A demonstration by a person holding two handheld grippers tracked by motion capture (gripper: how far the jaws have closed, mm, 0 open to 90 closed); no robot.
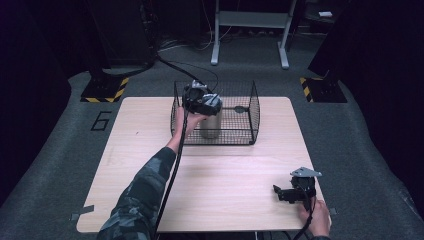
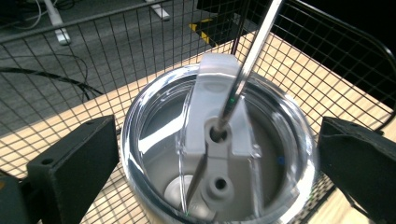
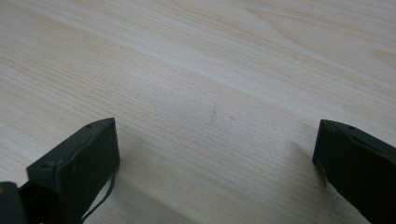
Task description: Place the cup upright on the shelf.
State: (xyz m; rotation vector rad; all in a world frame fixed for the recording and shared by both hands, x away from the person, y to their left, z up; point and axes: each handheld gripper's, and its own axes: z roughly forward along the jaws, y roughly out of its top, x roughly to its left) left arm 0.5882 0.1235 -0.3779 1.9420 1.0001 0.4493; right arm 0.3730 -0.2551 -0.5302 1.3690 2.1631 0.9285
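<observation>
While the high view shows our left claw (image 1: 200, 100) over the steel tumbler (image 1: 210, 122) inside the wire basket (image 1: 254, 107), its own view shows jaws spread wide, flanking the lidded rim (image 2: 140, 112) and straw (image 2: 252, 51), ready to clamp. Our right claw (image 3: 215, 154) rests wide open and empty on the bench (image 3: 210, 70), parked clear.

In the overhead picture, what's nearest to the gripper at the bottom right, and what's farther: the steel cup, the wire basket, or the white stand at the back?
From the right gripper:
1. Wire basket, ahead to its left; its near corner is closest.
2. Steel cup, inside the basket's left part.
3. White stand, on the floor beyond the table.
</observation>
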